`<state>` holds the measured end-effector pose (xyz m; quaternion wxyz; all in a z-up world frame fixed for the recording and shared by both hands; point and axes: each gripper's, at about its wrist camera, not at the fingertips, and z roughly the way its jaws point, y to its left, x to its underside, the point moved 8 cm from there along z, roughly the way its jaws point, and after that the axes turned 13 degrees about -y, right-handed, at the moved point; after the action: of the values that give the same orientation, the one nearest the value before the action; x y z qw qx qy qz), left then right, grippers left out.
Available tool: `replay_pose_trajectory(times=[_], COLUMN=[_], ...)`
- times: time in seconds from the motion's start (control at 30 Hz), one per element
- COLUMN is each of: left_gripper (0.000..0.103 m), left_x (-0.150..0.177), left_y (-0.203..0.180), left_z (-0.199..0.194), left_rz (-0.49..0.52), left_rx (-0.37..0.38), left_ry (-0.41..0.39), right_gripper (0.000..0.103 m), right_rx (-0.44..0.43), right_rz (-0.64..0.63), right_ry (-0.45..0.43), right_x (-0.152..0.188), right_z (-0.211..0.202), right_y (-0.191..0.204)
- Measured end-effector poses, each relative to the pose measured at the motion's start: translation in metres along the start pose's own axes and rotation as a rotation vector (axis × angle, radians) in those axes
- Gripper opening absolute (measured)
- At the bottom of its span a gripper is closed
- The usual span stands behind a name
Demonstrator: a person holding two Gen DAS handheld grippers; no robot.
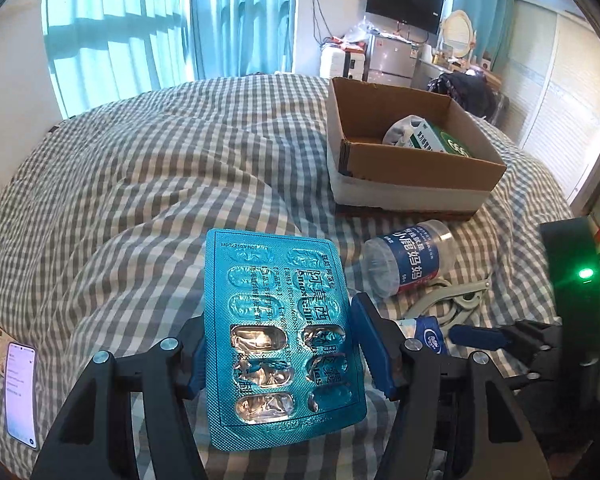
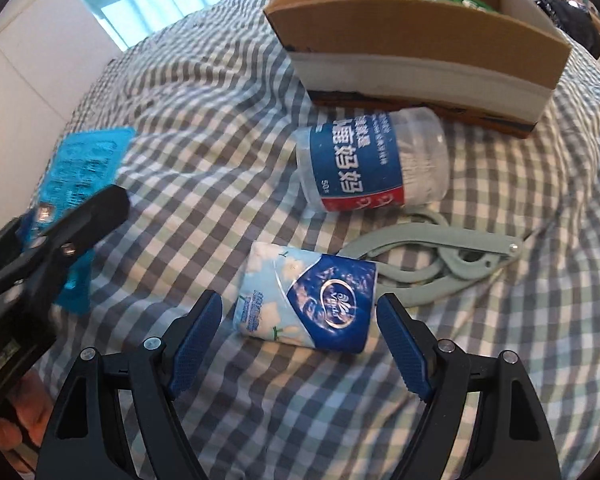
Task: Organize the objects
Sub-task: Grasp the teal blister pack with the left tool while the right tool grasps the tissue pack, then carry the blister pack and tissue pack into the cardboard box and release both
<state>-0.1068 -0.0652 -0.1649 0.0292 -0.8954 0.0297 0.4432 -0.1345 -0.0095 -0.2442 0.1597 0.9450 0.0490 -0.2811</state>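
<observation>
blister pack between gripper fingers

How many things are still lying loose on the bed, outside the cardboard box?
3: the clear jar nearest the cardboard box, the grey hanger just below it, and the tissue pack before the right gripper. Others may be hidden.

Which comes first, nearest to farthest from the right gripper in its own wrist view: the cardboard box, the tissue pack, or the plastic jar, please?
From the right gripper:
1. Tissue pack, lying just ahead between the open fingers.
2. Plastic jar, on its side farther up the bed, slightly right.
3. Cardboard box, at the far end, upper right.
</observation>
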Motion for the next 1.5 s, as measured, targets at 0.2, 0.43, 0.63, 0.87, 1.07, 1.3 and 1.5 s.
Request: replay_pose_trajectory(times=[0.2, 0.43, 0.63, 0.87, 1.07, 1.3, 1.5], left_gripper=[0.064, 0.064, 0.064, 0.064, 0.064, 0.064, 0.064], left_x=[0.001, 0.001, 0.003, -0.005, -0.025, -0.062, -0.120], left_y=[0.001, -0.001, -0.008, -0.018, -0.031, -0.041, -0.054], left_z=[0.001, 0.001, -0.008, -0.025, -0.043, -0.057, -0.058], left_rz=[-0.011, -0.007, -0.004, 0.003, 0.010, 0.002, 0.043], left_rx=[0.009, 0.007, 0.017, 0.027, 0.063, 0.102, 0.111], left_ry=[0.007, 0.009, 0.008, -0.027, -0.079, -0.141, -0.218], right_gripper=[0.079, 0.067, 0.064, 0.062, 0.062, 0.062, 0.062], right_rx=[0.016, 0.001, 0.010, 0.032, 0.041, 0.069, 0.108], right_rz=[-0.003, 0.007, 0.007, -0.006, -0.019, -0.041, -0.078], right_ry=[0.024, 0.008, -0.024, -0.099, -0.177, -0.304, -0.417], right_x=[0.008, 0.008, 0.007, -0.004, -0.018, -0.061, -0.121], right_z=[0.010, 0.002, -0.016, -0.052, -0.093, -0.144, -0.189], right_y=[-0.002, -0.004, -0.006, -0.012, -0.019, -0.024, -0.030])
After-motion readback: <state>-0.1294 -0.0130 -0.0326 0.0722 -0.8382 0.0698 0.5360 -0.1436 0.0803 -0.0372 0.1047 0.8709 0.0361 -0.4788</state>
